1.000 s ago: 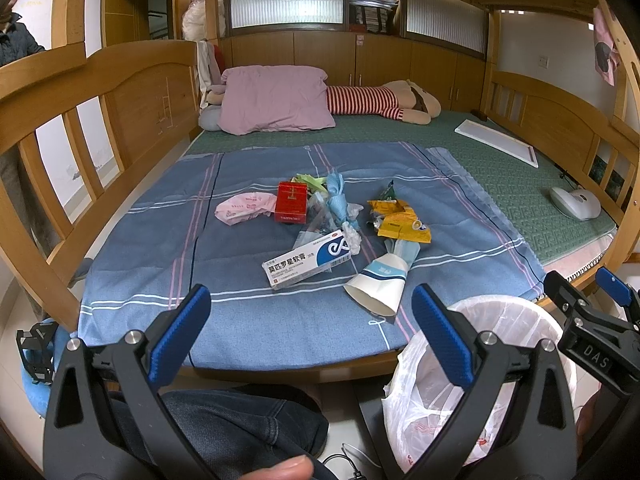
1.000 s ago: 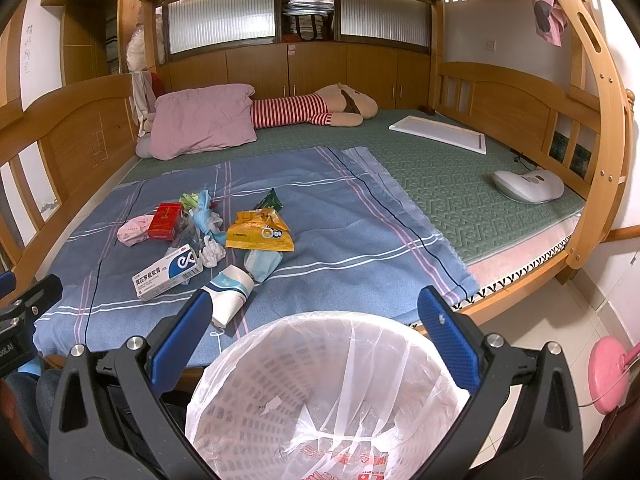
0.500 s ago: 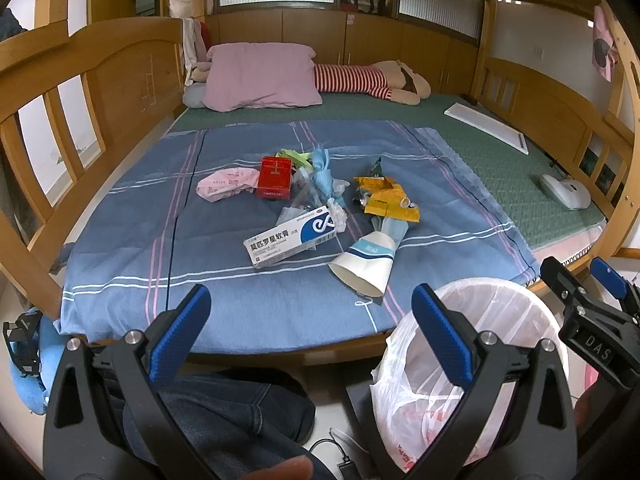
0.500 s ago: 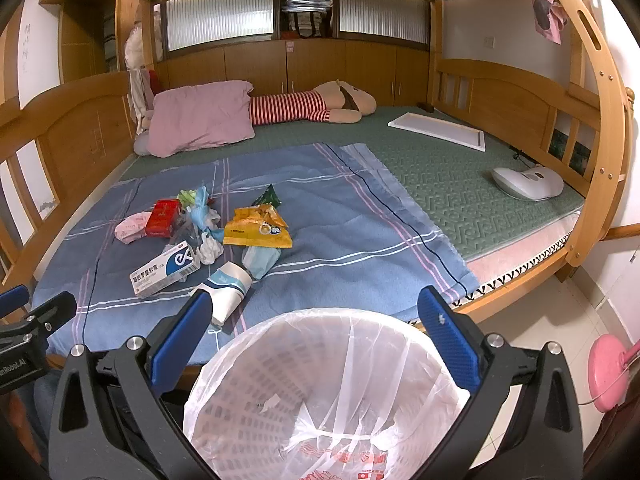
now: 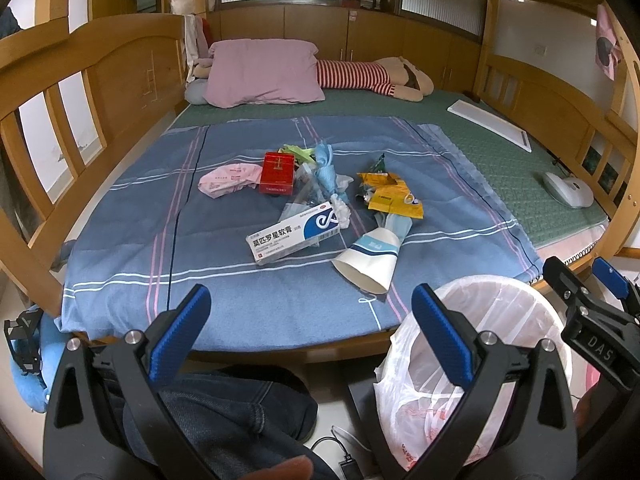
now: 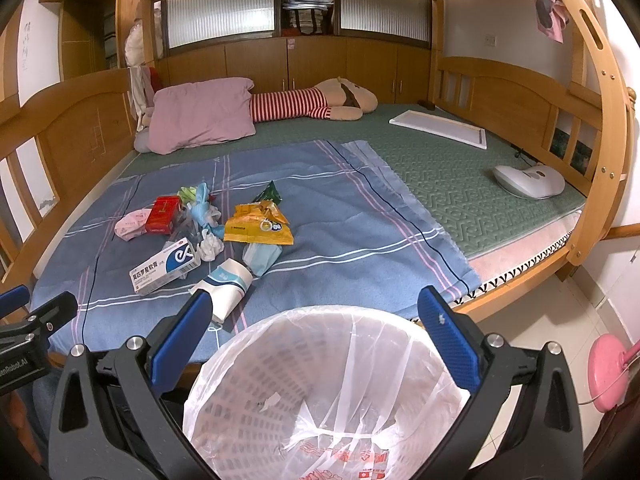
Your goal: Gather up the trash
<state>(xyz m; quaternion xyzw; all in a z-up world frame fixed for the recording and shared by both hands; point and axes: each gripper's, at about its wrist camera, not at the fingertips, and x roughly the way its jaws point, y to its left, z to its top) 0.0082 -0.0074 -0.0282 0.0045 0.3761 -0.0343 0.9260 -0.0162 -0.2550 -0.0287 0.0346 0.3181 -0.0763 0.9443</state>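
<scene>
A heap of trash lies on the blue striped sheet (image 5: 224, 264): a white and blue ointment box (image 5: 294, 233), a crushed paper cup (image 5: 370, 260), a yellow snack bag (image 5: 394, 200), a red box (image 5: 277, 172), a pink packet (image 5: 228, 179) and blue wrappers (image 5: 325, 168). The same box (image 6: 165, 266), cup (image 6: 224, 284) and yellow bag (image 6: 256, 226) show in the right wrist view. A white bin with a plastic liner (image 6: 320, 392) stands on the floor by the bed. My left gripper (image 5: 308, 332) is open before the bed edge. My right gripper (image 6: 316, 336) is open, held over the bin.
A pink pillow (image 5: 262, 72) and a striped plush toy (image 5: 372, 78) lie at the bed's far end. A white board (image 5: 490, 126) and a white device (image 5: 568, 189) rest on the green mat. Wooden rails enclose the bed. A person's jeans-clad knee (image 5: 224, 412) is below.
The left gripper's view has tilted and drifted slightly, so the trash sits a little lower and more leftward. The right gripper has barely moved. Both stay open.
</scene>
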